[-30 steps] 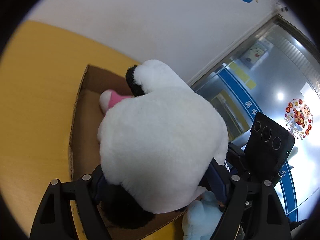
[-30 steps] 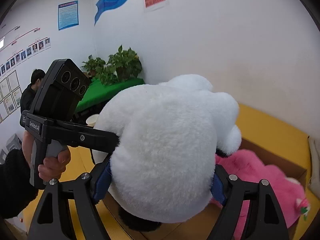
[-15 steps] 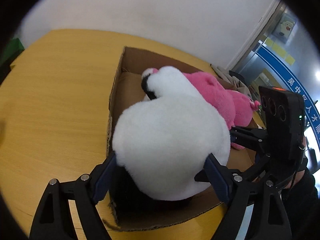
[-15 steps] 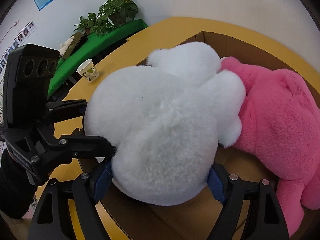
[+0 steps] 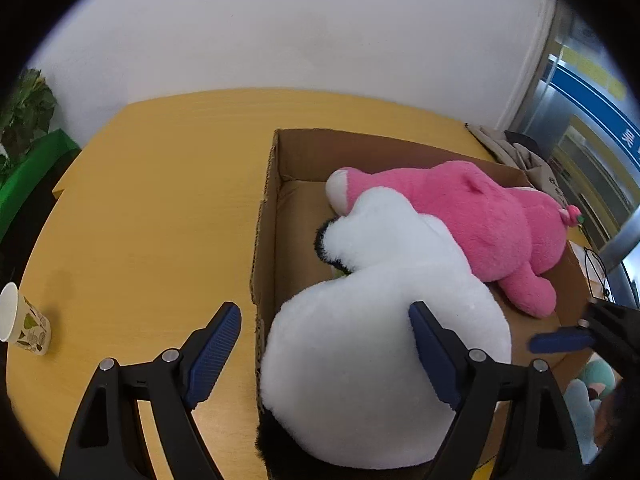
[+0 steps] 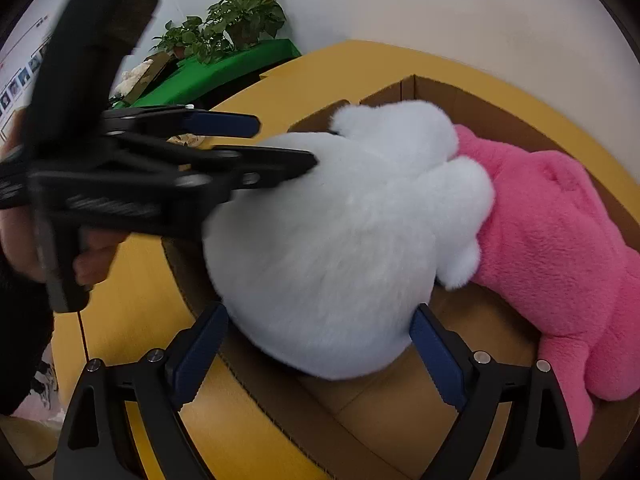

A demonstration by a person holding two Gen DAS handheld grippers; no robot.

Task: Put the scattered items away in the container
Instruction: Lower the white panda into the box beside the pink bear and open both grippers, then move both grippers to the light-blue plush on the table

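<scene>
the white plush toy (image 5: 380,344) sits in the near corner of the cardboard box (image 5: 276,208), lower centre of the left wrist view, pressed against the pink plush toy (image 5: 480,216) that lies along the box's far side toward the upper right.

only the left wrist view shows the paper cup (image 5: 24,324) standing on the yellow table (image 5: 152,208) at the left edge, the black fur under the white toy's raised limb, the pale blue-green plush (image 5: 592,384) outside the box at the lower right, and blue signage at the far right whose characters are cut off and unreadable.

only the right wrist view shows the potted plant (image 6: 224,28) on green cloth at the upper left, the person's hand (image 6: 92,256) on the left tool's handle, and tiny wall posters too blurred to read.

the left gripper (image 5: 324,344) has its jaws apart: one blue pad stands clear over the table, the other lies against the white fur. the right gripper (image 6: 320,344) is also spread wide, its blue pads at either side of the toy's underside without squeezing it.
</scene>
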